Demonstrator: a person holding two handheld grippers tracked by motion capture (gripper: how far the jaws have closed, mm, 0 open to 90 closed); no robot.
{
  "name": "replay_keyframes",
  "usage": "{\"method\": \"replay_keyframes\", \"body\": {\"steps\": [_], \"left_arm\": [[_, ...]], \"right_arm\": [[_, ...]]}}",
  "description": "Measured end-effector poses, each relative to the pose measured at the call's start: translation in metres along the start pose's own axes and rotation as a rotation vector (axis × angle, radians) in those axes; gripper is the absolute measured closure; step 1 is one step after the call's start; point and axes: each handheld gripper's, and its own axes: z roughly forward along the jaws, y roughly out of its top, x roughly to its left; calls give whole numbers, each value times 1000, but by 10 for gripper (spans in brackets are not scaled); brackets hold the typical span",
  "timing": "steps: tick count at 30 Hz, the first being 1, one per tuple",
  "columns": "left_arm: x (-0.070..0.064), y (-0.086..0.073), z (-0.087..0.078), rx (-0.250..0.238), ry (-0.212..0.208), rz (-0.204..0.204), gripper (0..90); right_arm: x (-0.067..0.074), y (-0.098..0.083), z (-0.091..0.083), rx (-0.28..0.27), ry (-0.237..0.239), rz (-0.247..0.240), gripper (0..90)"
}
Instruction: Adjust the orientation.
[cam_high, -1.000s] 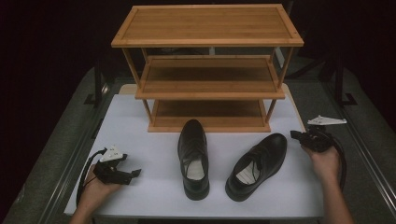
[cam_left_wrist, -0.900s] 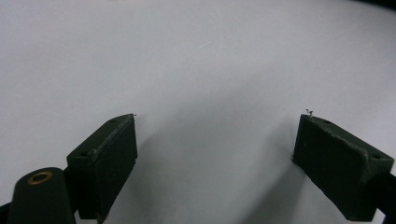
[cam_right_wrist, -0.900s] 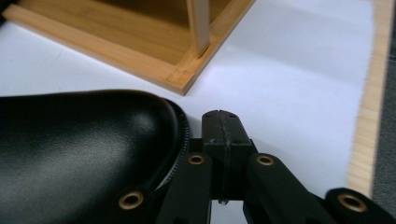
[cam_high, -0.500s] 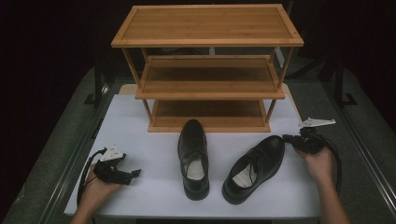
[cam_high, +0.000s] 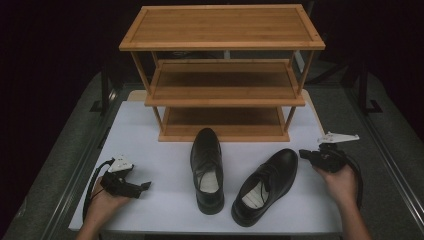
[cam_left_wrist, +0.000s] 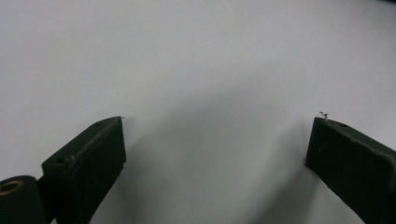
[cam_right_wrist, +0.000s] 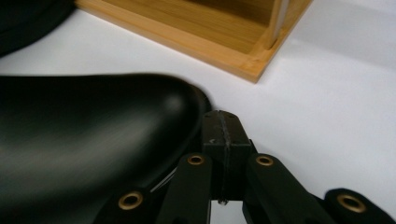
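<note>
Two black shoes (cam_high: 208, 170) (one three-shelf rack (cam_high: 222, 75)); left claw (cam_high: 142, 186) spread; right claw (cam_high: 303, 155) pressed together.

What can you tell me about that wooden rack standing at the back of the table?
The wooden rack has three open tiers of light, bamboo-like wood: flat rimmed shelves joined by slim corner posts. It stands upright on the white table, square to the camera, at the far side. All three shelves are bare. Two black shoes sit just in front of it; the left shoe has its toe close to the bottom shelf's front edge, though contact is unclear. In the right gripper view, the bottom shelf's corner shows a visible grain.
</note>
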Motion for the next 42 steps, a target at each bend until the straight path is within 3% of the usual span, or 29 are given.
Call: {"method": "replay_keyframes", "body": {"steps": [3,4,7,8,16,23,28,33,42], "left_arm": [[0,0,0,7,4,-2,13],[1,1,1,13,23,-18,0],[1,1,1,14,23,-14,0],[1,1,1,14,22,-15,0],[1,1,1,16,21,-18,0],[1,1,1,16,21,-19,0],[1,0,1,15,22,-18,0],[2,1,1,19,19,-20,0],[1,1,2,18,19,-24,0]], "right_arm": [[9,-8,-8,-9,9,-3,898],[20,-18,-16,-14,22,-4,898],[29,-25,-22,-17,34,-10,898],[40,-32,-26,-22,56,-9,899],[76,-54,-35,-27,118,-56,899],[95,-59,-32,-21,178,-89,899],[103,-64,-32,-3,188,-92,899],[114,-69,-28,42,224,-124,899],[117,-66,-20,46,240,-128,899]]}}
